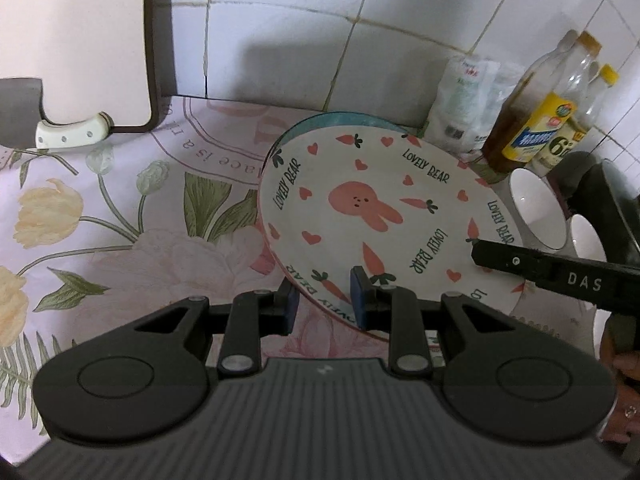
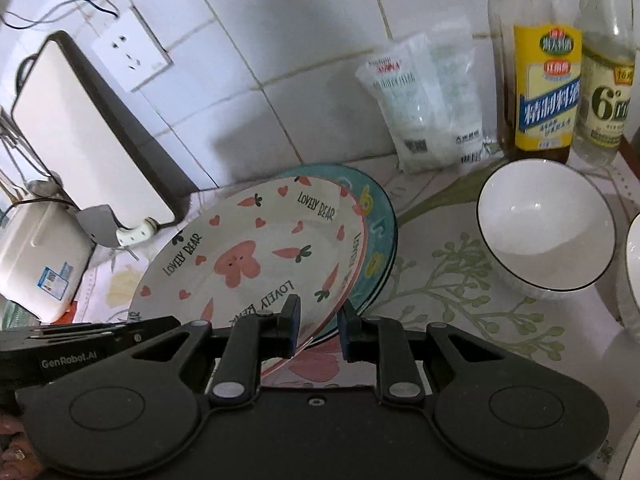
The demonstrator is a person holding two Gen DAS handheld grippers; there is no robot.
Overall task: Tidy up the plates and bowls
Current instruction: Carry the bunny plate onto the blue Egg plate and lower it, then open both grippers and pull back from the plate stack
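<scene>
A white plate with a pink rabbit and carrots [image 1: 384, 208] [image 2: 248, 260] lies tilted on top of a teal plate [image 2: 376, 236], whose rim [image 1: 340, 118] shows behind it. My left gripper [image 1: 324, 304] has its pads either side of the rabbit plate's near rim, with a gap. My right gripper [image 2: 318, 330] straddles the rims of both plates at their other side, also with a gap. The right gripper's finger [image 1: 532, 266] shows over the plate in the left view. A white bowl [image 2: 544, 232] [image 1: 536, 208] stands right of the plates, a second bowl [image 2: 634, 272] at the frame edge.
Oil and vinegar bottles [image 2: 536, 80] and a white bag [image 2: 428, 104] stand against the tiled wall. A cutting board [image 2: 92, 136] leans on the wall at left with a cleaver [image 1: 68, 132] below it. A white appliance [image 2: 40, 256] sits far left. A floral cloth [image 1: 120, 216] covers the counter.
</scene>
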